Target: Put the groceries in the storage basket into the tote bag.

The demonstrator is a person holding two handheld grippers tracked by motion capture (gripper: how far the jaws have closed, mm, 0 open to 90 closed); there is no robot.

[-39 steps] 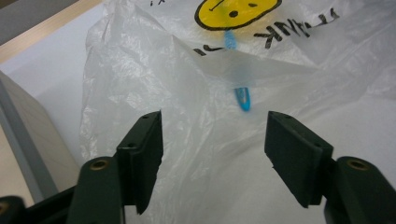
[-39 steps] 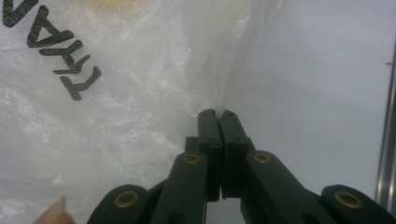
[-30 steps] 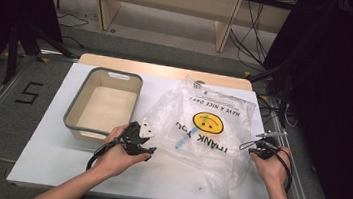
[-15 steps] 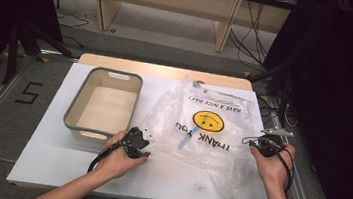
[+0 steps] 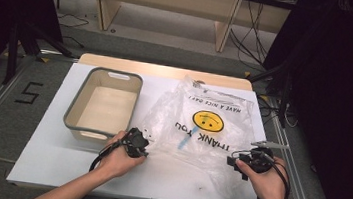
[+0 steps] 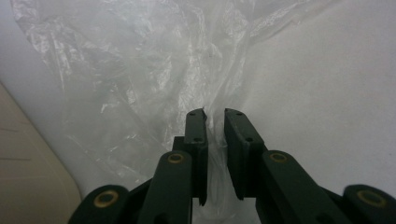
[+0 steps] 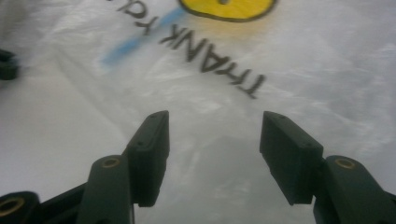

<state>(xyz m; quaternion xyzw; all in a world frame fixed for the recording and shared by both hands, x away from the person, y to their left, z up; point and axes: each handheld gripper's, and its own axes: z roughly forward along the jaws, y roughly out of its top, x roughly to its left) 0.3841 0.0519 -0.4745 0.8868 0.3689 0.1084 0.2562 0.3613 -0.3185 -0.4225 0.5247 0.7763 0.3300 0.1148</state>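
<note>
A clear plastic bag (image 5: 201, 127) with a yellow smiley and "THANK YOU" print lies crumpled on the white table (image 5: 56, 161). My left gripper (image 5: 140, 145) is at the bag's near left edge. Its jaws (image 6: 215, 116) have just been closing and stand a narrow gap apart, with a raised fold of the bag (image 6: 140, 70) between them. My right gripper (image 5: 235, 165) is at the bag's near right part. Its jaws (image 7: 215, 135) have just been opening and stand wide over the printed film (image 7: 210, 70), with nothing between them.
A grey-rimmed beige bin (image 5: 74, 118) stands empty on the table's left half, just beyond my left hand; its wall (image 6: 28, 177) shows in the left gripper view. The table's near edge runs under both forearms. Dark floor and cables surround the table.
The right gripper's jaws went from shut to wide open and the hand drew back a little toward the near edge. The left jaws narrowed around the bag's fold.
</note>
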